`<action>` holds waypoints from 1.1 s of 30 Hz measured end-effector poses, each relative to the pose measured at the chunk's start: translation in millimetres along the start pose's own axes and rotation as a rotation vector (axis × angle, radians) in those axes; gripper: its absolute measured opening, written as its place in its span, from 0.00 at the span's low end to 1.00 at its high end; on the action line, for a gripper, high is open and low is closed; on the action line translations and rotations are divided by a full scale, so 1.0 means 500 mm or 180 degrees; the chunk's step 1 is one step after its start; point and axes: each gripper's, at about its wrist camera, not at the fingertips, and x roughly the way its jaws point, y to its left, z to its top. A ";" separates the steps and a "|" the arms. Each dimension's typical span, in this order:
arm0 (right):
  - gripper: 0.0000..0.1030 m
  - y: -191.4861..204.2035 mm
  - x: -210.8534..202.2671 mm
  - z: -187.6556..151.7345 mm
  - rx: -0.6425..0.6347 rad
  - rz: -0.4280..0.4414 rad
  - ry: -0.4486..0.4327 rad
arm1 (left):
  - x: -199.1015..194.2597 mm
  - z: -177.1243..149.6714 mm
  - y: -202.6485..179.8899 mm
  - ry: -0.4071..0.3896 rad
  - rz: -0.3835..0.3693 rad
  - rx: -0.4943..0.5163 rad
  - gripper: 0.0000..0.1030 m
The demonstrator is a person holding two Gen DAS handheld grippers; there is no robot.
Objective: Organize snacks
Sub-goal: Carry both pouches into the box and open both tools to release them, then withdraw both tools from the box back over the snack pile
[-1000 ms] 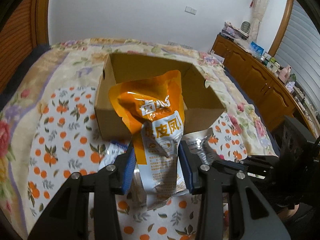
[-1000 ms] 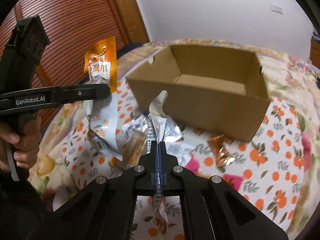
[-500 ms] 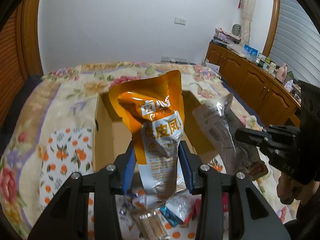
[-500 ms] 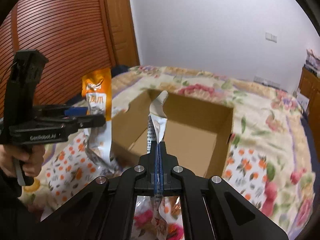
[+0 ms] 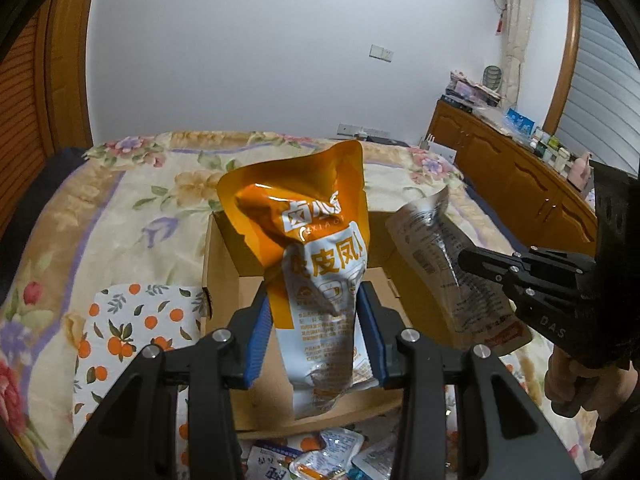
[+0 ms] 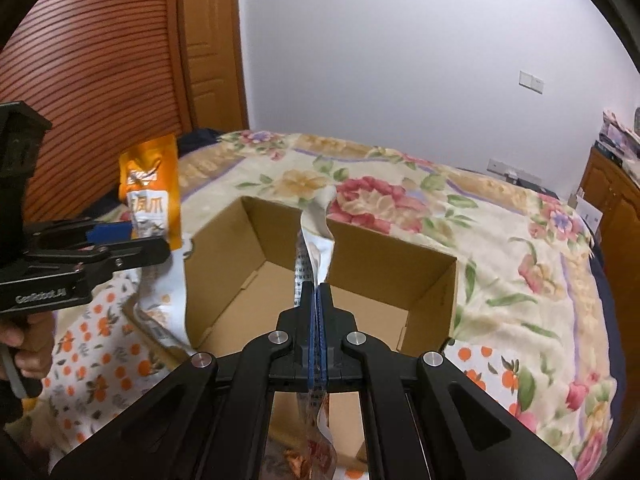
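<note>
My left gripper (image 5: pixel 316 332) is shut on an orange and white snack pouch (image 5: pixel 316 264) and holds it upright over the near left part of an open cardboard box (image 5: pixel 224 276). The pouch and left gripper also show in the right wrist view (image 6: pixel 154 200). My right gripper (image 6: pixel 318 300) is shut on a flat silver and white snack pouch (image 6: pixel 310 252), held edge-on above the box (image 6: pixel 432 304). That pouch (image 5: pixel 452 276) hangs over the box's right side in the left wrist view. The box's floor looks bare.
The box stands on a bed with a floral quilt (image 6: pixel 520 248) and an orange-print cloth (image 5: pixel 132 320). Several loose snack packets (image 5: pixel 320 456) lie in front of the box. A wooden cabinet (image 5: pixel 520 184) runs along the right wall. A wooden door (image 6: pixel 208 40) is at the left.
Both grippers have risen and moved forward with their pouches, from above the loose pile in front of the box to over the box's opening.
</note>
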 end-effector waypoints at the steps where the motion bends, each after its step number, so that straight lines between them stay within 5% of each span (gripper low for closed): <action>1: 0.00 -0.001 0.014 -0.003 0.0016 -0.0033 0.0009 | 0.012 -0.003 0.004 0.0035 0.0029 -0.0012 0.39; 11: 0.00 -0.012 0.097 -0.041 0.0209 -0.0078 0.0233 | 0.077 -0.049 0.002 0.0327 0.0112 -0.0017 0.38; 18: 0.00 -0.012 0.021 -0.083 0.0402 0.0057 0.0192 | 0.028 -0.060 -0.002 0.0344 0.0154 -0.0033 0.40; 22: 0.01 0.008 -0.045 -0.120 0.0442 0.0112 0.0173 | -0.036 -0.087 -0.014 0.0288 0.0121 -0.0005 0.54; 25: 0.11 0.026 -0.101 -0.161 0.0492 0.0163 0.0161 | -0.085 -0.122 -0.028 0.0256 0.0119 0.0025 0.59; 29: 0.39 0.048 -0.153 -0.201 0.0544 0.0172 0.0145 | -0.129 -0.161 -0.041 0.0266 0.0148 0.0019 0.77; 33: 0.68 0.059 -0.195 -0.234 0.0610 0.0130 0.0113 | -0.164 -0.198 -0.053 0.0242 0.0169 0.0031 0.81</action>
